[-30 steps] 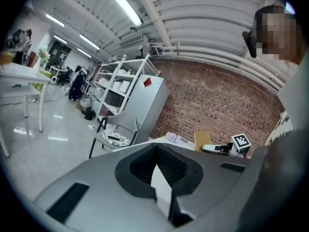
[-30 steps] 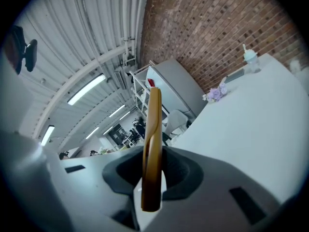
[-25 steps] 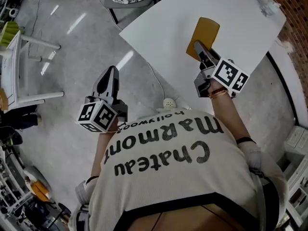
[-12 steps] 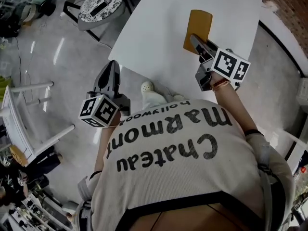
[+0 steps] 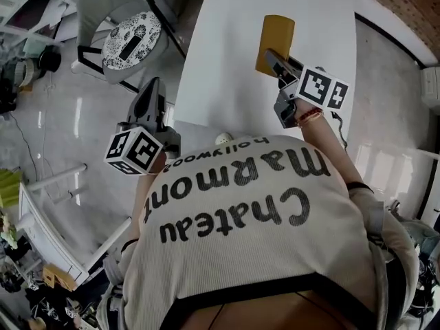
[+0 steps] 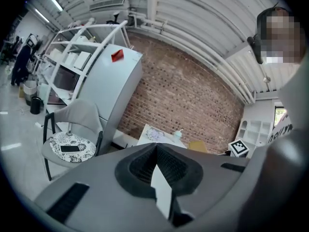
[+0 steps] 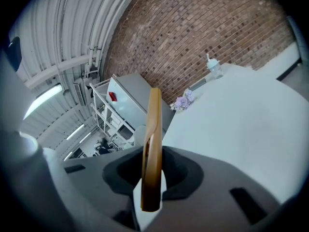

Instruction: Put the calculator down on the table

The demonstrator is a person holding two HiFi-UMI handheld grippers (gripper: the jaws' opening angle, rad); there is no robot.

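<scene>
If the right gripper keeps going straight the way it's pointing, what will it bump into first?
Probably the white table. The right gripper is shut on the calculator, which sticks out ahead over the tabletop, so its far end would touch first. Height is hard to judge.

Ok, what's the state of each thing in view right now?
calculator: clamped in the right hand-held gripper, over the table, not released.
right hand-held gripper: shut on the calculator.
left hand-held gripper: shut, empty, beside the table.
chair: unoccupied, dark flat object on its seat.
</scene>
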